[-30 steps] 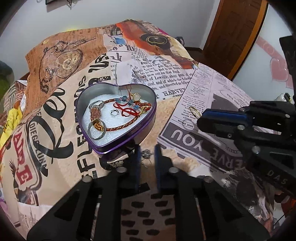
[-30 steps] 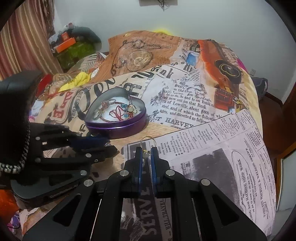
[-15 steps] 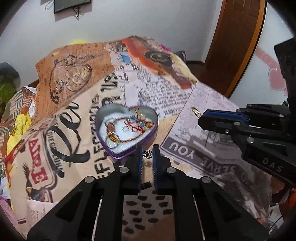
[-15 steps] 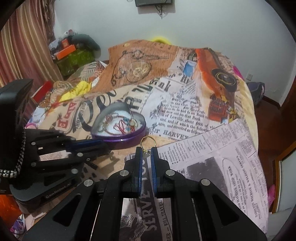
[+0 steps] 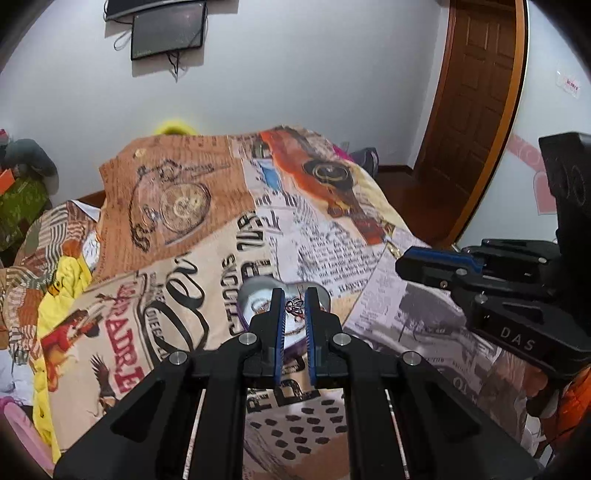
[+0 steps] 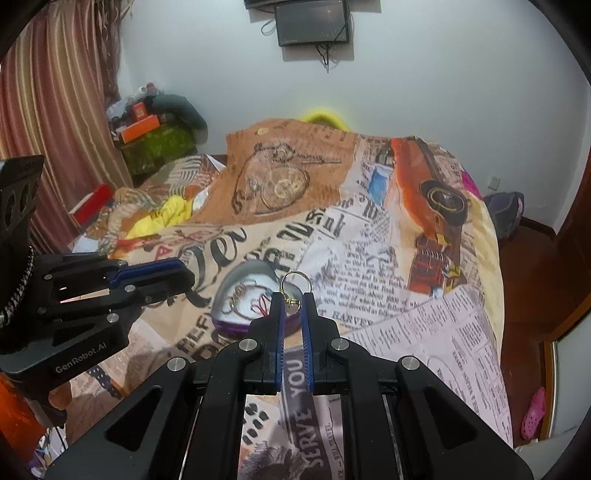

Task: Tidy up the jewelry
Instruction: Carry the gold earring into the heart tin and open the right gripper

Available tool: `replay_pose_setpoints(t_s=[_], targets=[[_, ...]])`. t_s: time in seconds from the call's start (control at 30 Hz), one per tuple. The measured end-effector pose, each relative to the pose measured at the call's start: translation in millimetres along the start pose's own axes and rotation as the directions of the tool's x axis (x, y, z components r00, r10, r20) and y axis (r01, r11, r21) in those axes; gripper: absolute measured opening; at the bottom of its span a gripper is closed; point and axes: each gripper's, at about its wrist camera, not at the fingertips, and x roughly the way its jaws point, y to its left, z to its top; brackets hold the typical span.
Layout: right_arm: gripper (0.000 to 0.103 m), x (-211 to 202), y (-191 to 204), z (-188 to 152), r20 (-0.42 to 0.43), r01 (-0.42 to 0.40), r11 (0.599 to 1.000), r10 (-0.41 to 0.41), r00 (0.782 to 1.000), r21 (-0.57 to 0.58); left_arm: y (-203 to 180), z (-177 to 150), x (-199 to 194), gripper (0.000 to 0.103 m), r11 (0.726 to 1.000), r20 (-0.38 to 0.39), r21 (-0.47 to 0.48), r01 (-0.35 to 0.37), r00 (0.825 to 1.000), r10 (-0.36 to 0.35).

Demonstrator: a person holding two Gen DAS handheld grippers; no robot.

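Observation:
A purple heart-shaped tin (image 6: pixel 236 325) with white padding and several bracelets and rings lies on the printed bedspread; it also shows in the left wrist view (image 5: pixel 246 295), partly hidden behind my fingers. My left gripper (image 5: pixel 294 306) is shut on a small silver filigree earring (image 5: pixel 294 305), held above the tin. My right gripper (image 6: pixel 291 304) is shut on a gold hoop earring (image 6: pixel 293 282), held above the tin's right edge. Each gripper also shows in the other's view: the right (image 5: pixel 406 264), the left (image 6: pixel 186 277).
The bedspread (image 6: pixel 369 251) covers a bed. A wooden door (image 5: pixel 476 110) is at the right, a wall monitor (image 6: pixel 314 22) behind, curtains and cluttered boxes (image 6: pixel 147 140) at the left. A pink shoe (image 6: pixel 532 417) lies on the floor.
Both grippers have risen and drawn back from the bed with their earrings held; the tin looks smaller and farther. The left gripper closed on the silver earring beside the tin and lifted it.

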Motion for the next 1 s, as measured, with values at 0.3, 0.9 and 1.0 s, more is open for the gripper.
replay_pose_setpoints(t_s=[0.3, 0.9, 1.0], targets=[[0.008, 15.8, 6.3, 3.9, -0.009, -0.022, 1.000, 0.021, 1.000, -0.010, 9.4, 9.9, 6.0, 0.009, 1.000, 0.021, -0.014, 0.010, 1.000, -0.010], [0.008, 67.6, 7.1, -1.8, -0.107, -0.051, 0.999, 0.049, 0.993, -0.016, 30.3, 5.1, 63.2, 0.009, 0.994, -0.064, -0.083, 0.067, 0.995, -0.073], [0.008, 75.4, 8.0, -3.7, -0.126, -0.057, 0.998, 0.055, 0.991, -0.019, 30.0, 3.5, 70.8, 0.009, 0.995, -0.078, -0.078, 0.068, 0.994, -0.074]])
